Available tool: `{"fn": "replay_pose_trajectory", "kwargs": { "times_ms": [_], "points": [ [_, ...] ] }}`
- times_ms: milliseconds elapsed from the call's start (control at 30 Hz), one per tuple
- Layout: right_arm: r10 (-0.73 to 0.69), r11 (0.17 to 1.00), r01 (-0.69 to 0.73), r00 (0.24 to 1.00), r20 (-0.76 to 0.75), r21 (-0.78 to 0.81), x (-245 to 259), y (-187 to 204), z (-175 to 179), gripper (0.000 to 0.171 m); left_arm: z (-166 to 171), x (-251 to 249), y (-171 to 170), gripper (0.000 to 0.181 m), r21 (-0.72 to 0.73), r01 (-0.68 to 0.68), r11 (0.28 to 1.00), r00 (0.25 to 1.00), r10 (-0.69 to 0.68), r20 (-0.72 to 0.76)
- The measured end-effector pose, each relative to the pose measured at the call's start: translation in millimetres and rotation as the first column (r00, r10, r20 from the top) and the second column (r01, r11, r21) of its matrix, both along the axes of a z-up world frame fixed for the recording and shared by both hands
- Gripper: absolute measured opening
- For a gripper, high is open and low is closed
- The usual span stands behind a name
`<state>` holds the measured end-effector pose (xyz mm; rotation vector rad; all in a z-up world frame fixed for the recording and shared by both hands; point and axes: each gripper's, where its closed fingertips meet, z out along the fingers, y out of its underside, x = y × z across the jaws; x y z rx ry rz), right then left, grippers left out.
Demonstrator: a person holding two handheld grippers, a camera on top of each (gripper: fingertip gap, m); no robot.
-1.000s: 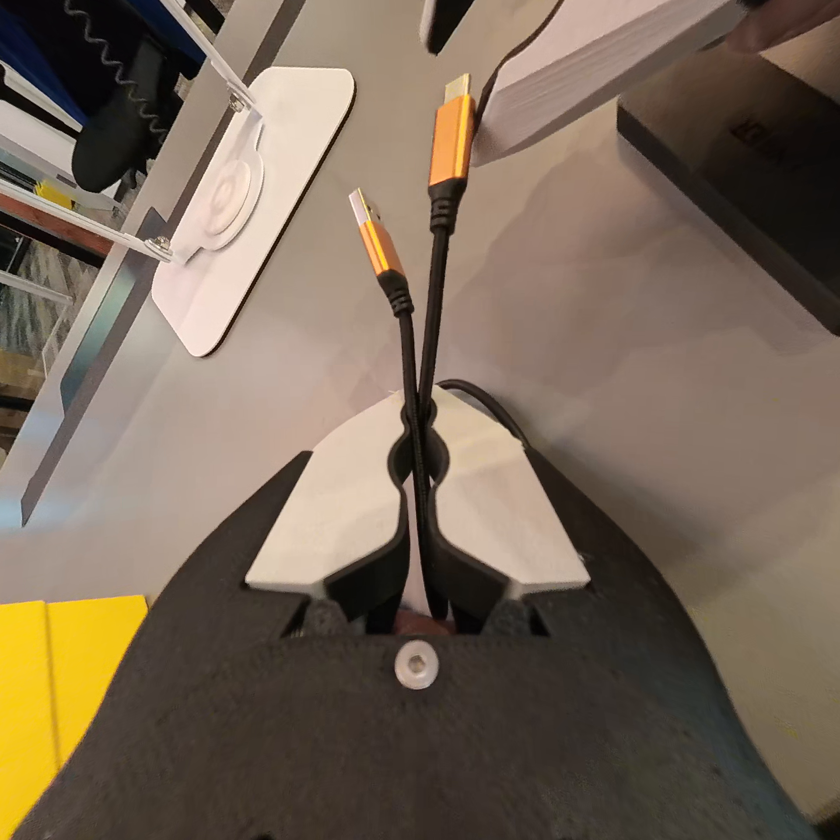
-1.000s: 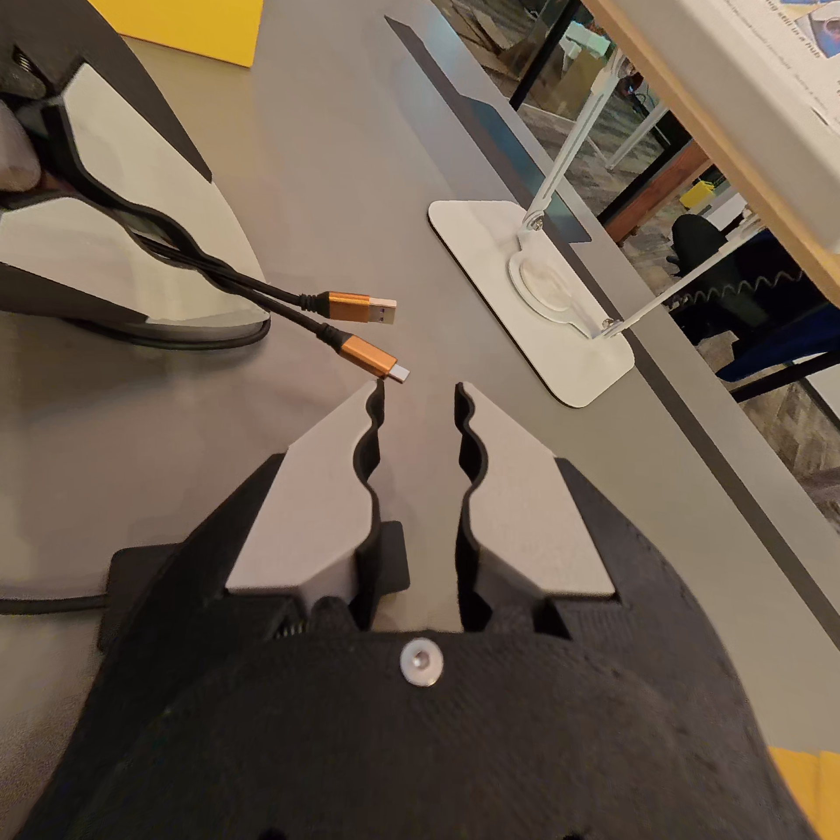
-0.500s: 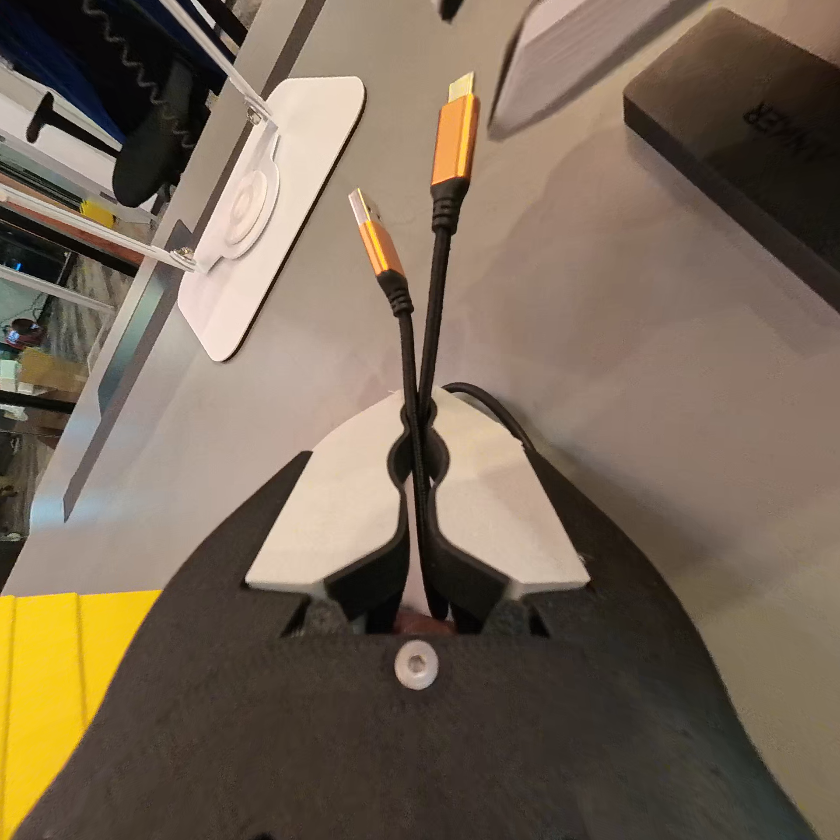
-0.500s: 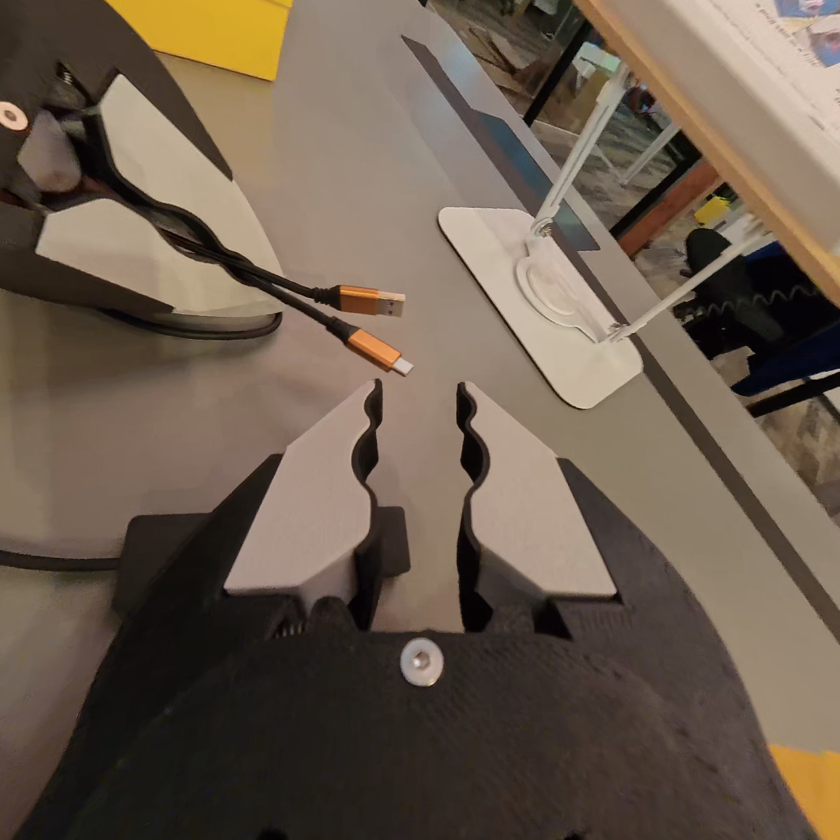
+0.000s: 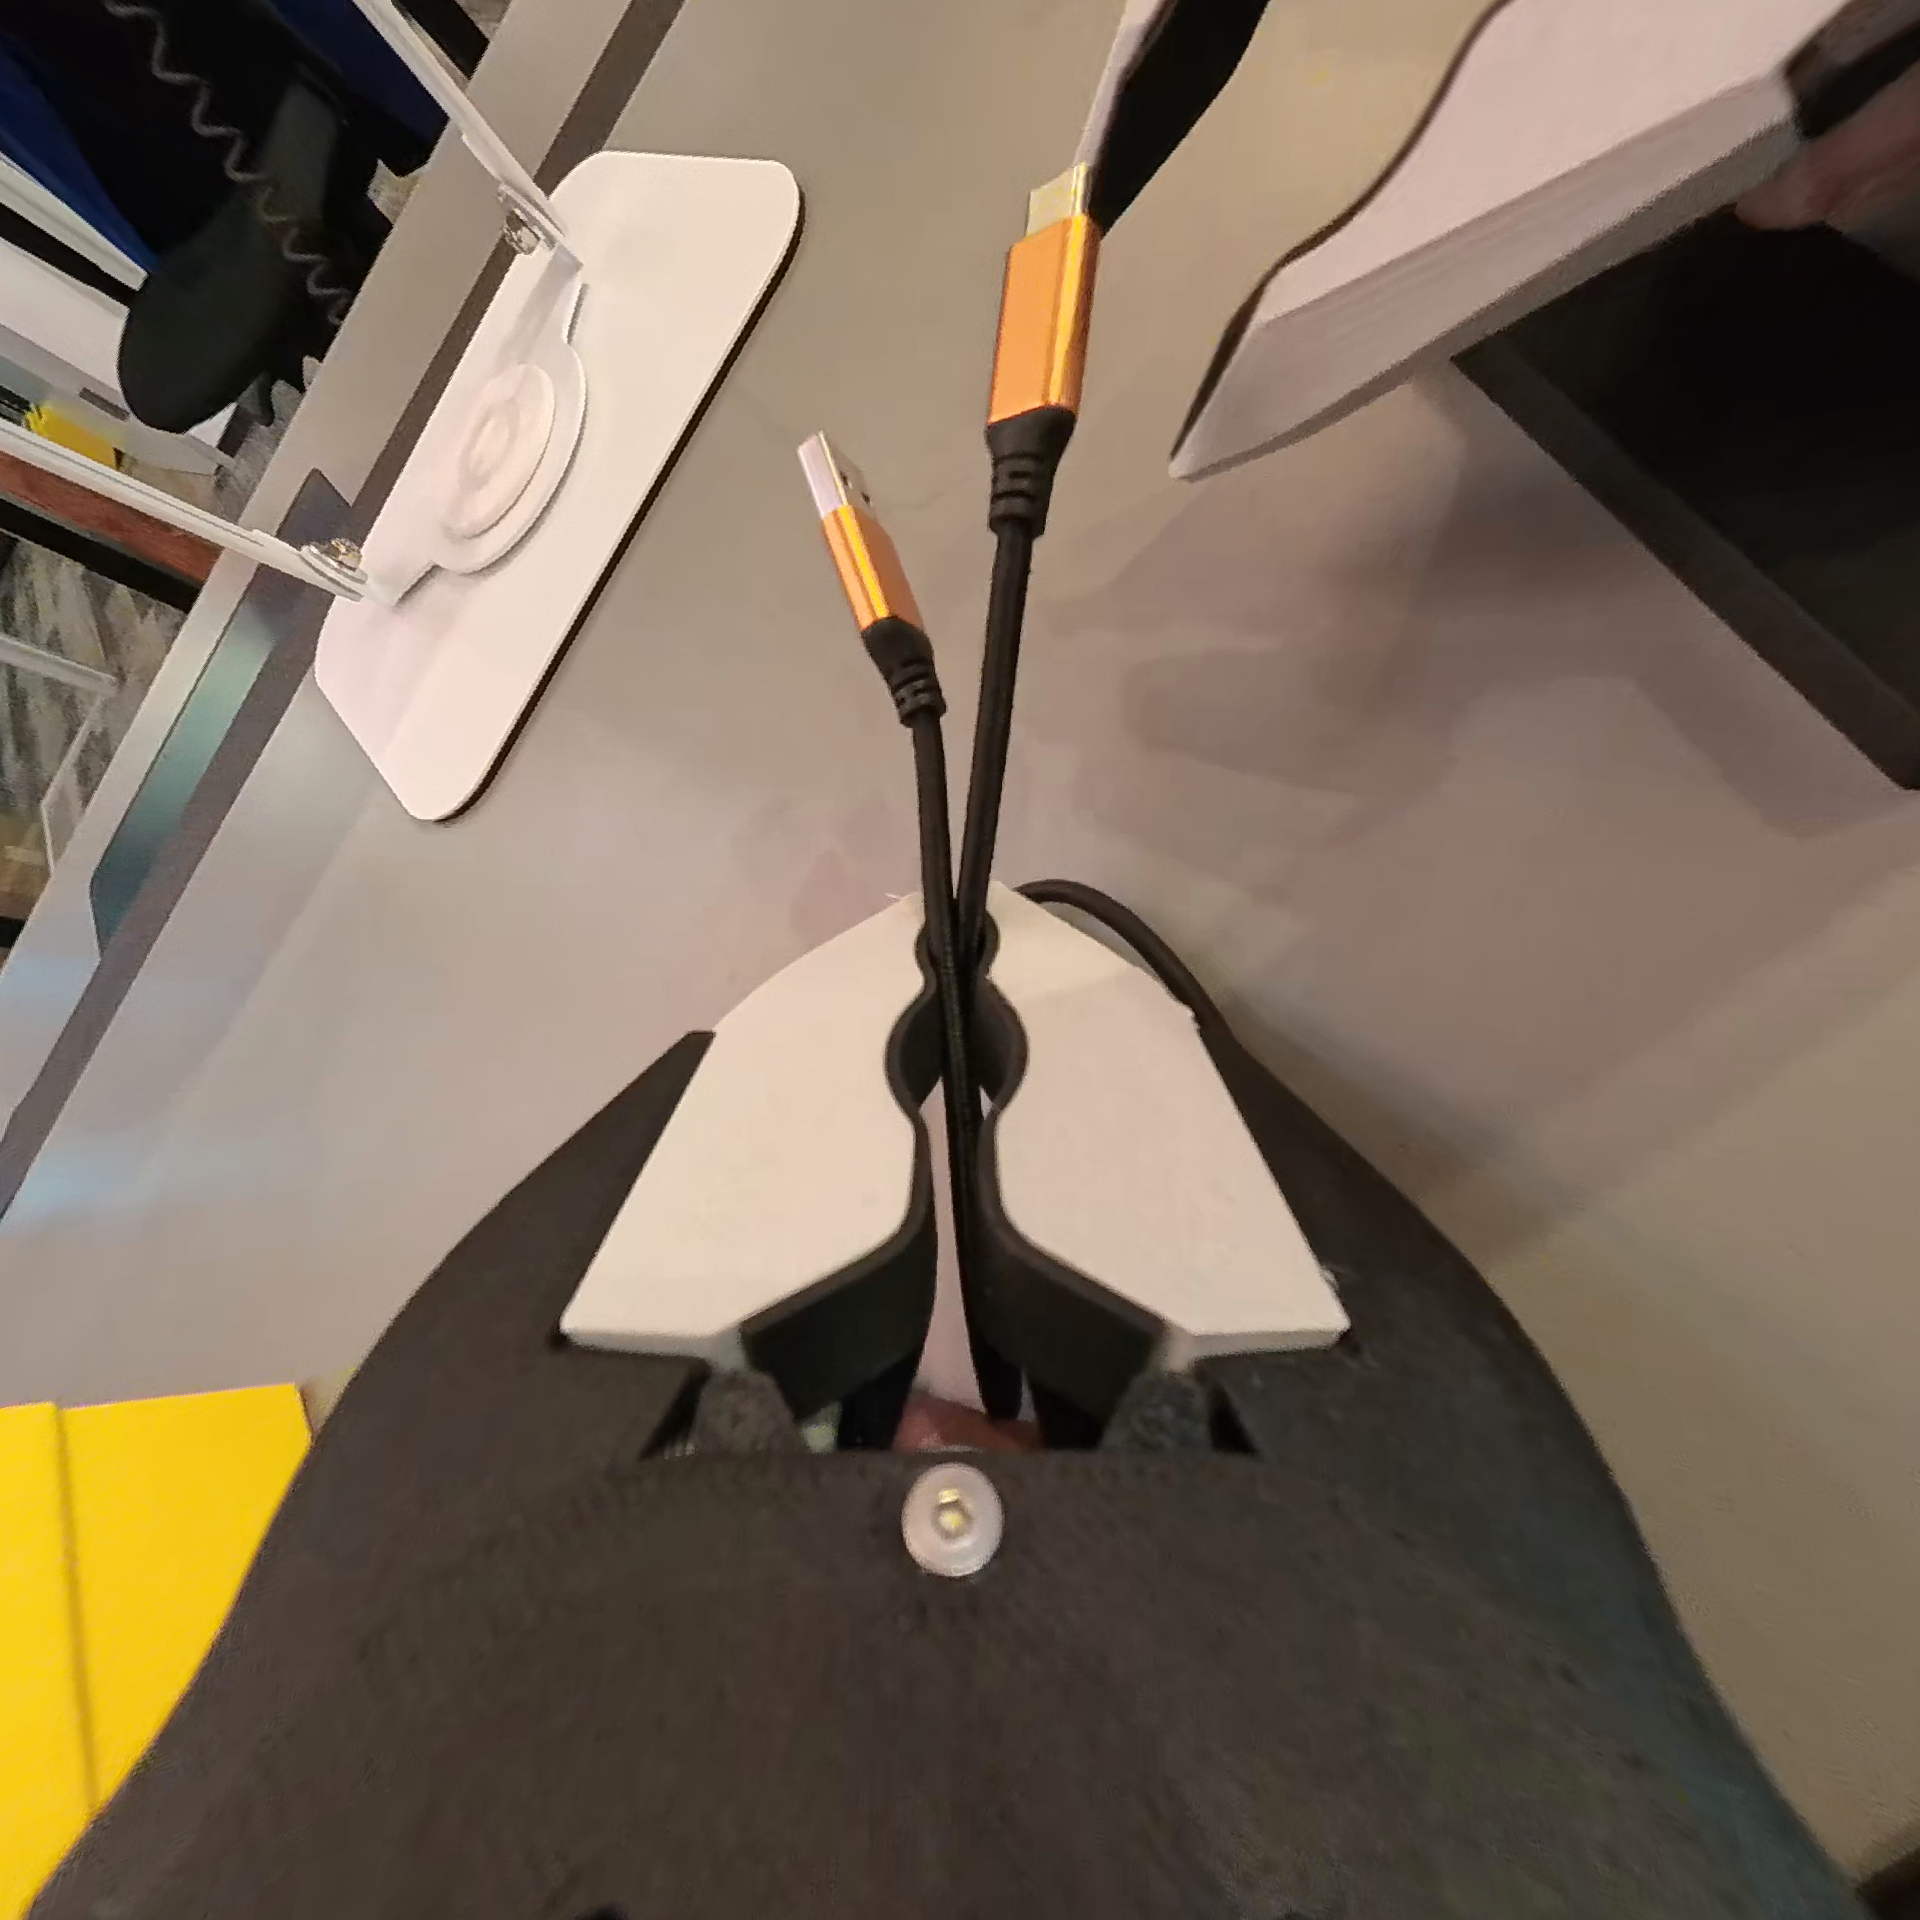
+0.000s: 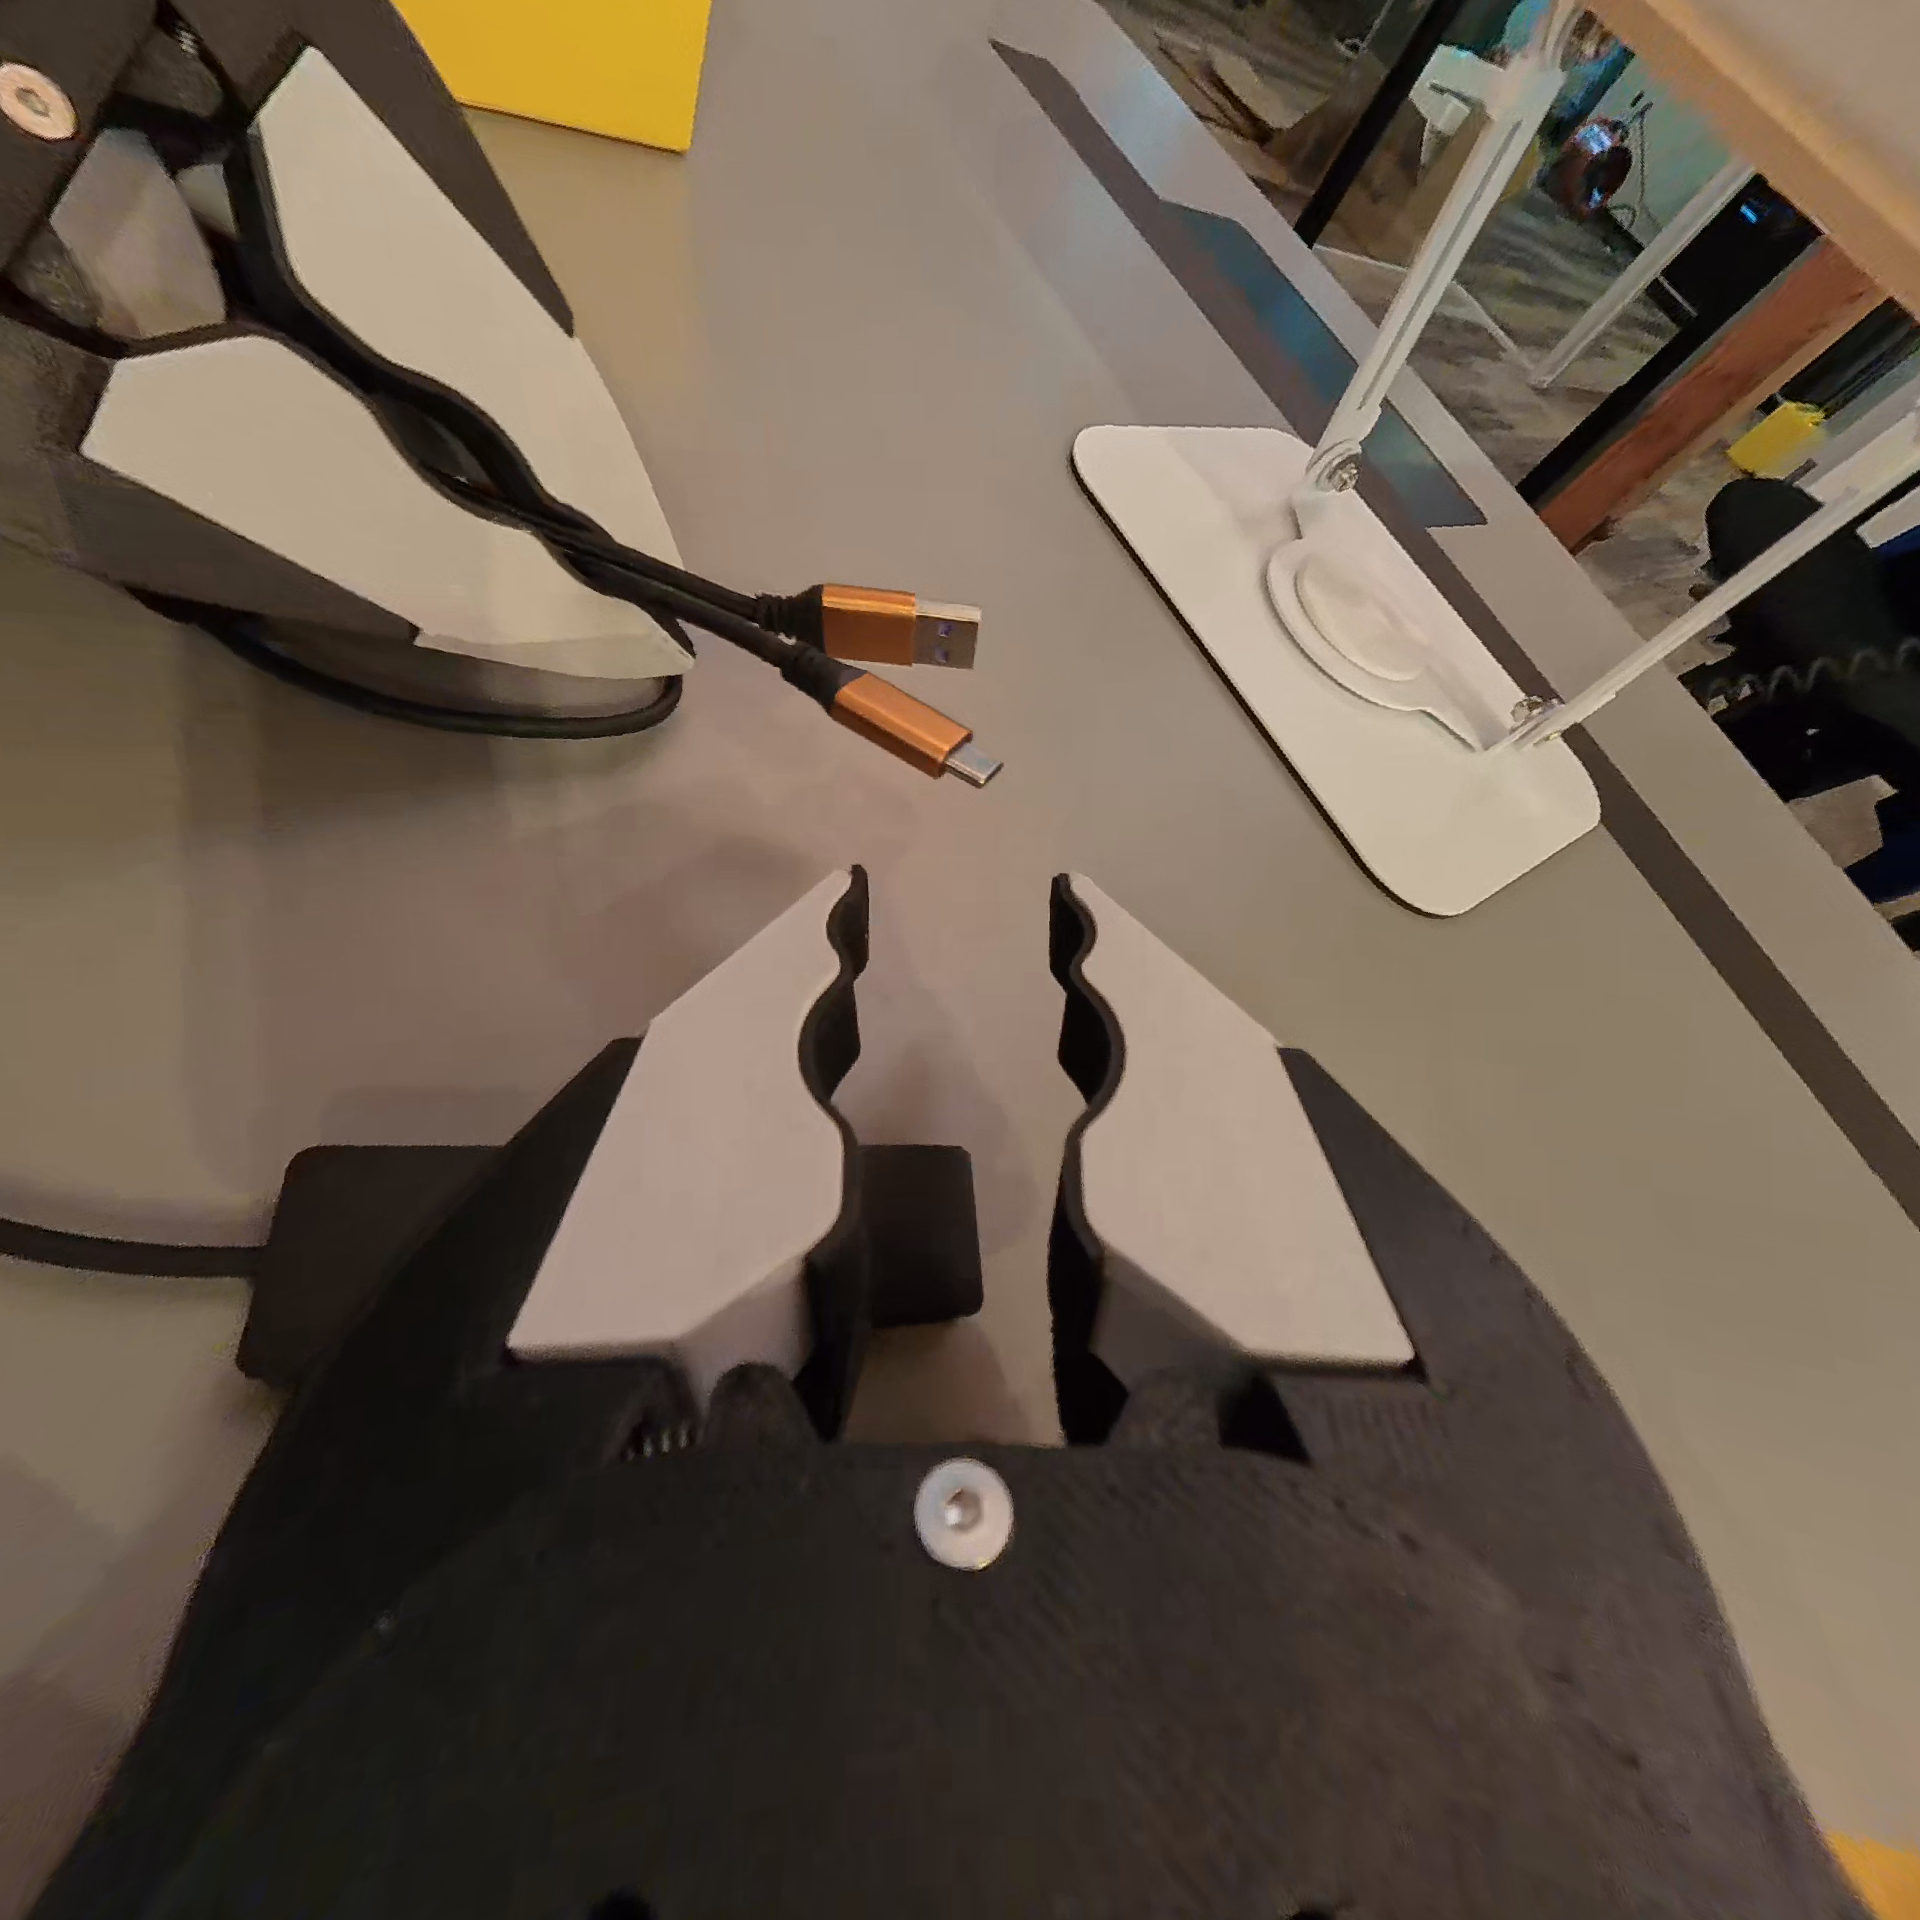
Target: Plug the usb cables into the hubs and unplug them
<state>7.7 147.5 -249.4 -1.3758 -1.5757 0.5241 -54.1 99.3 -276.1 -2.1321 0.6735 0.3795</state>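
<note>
My left gripper (image 5: 956, 920) is shut on two black cables and holds them above the grey table (image 5: 1351, 935). Past its tips stick out an orange USB-A plug (image 5: 857, 545) and a longer orange USB-C plug (image 5: 1044, 301). My right gripper (image 6: 956, 894) is open and empty, and its jaws face the plugs from a short way off. In the right wrist view the USB-A plug (image 6: 899, 641) lies above the USB-C plug (image 6: 904, 727), with the left gripper (image 6: 582, 551) at upper left. A black hub (image 6: 925, 1236) lies flat on the table under the right gripper, partly hidden. It also shows in the left wrist view (image 5: 1714, 499).
A white stand base (image 6: 1340, 665) with slim white arms sits near the table's far edge, and also shows in the left wrist view (image 5: 551, 488). A yellow object (image 5: 135, 1621) lies on the table behind the left gripper. The hub's black cord (image 6: 104, 1247) runs off left. Left tips to right tips: about 9 cm. The black hub (image 6: 925, 1236) lies some 7 cm from my right tips, 12 cm from my left tips.
The left gripper has shifted with the cables, so the plugs now point across the front of the right gripper's open jaws. The right gripper's fingers loom larger in the left wrist view.
</note>
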Motion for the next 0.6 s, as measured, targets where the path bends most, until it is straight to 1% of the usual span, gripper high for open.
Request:
{"fn": "replay_pose_trajectory", "kwargs": {
  "times_ms": [200, 433, 600],
  "points": [
    [0.005, 1.0, -0.005, 1.0, -0.029, 0.003, 1.6, -0.9, 4.6, 0.033, -0.2, -0.1, 0.0, 0.0, -0.006, 0.0, 1.0, 1.0, 0.0, 0.012],
    [0.002, 0.999, -0.002, 1.0, -0.008, 0.047, 2.6, -0.8, 3.6, 0.032, 0.0, 0.5, -0.1, 0.0, 0.003, 0.003, 1.0, 1.0, -0.003, -0.006],
    [-0.001, 0.999, 0.002, 1.0, -0.012, 0.049, 3.8, 2.2, 4.5, 0.032, 0.2, 1.6, -0.1, 0.0, 0.004, 0.011, 1.0, 1.0, -0.011, -0.003]
  ]
}}
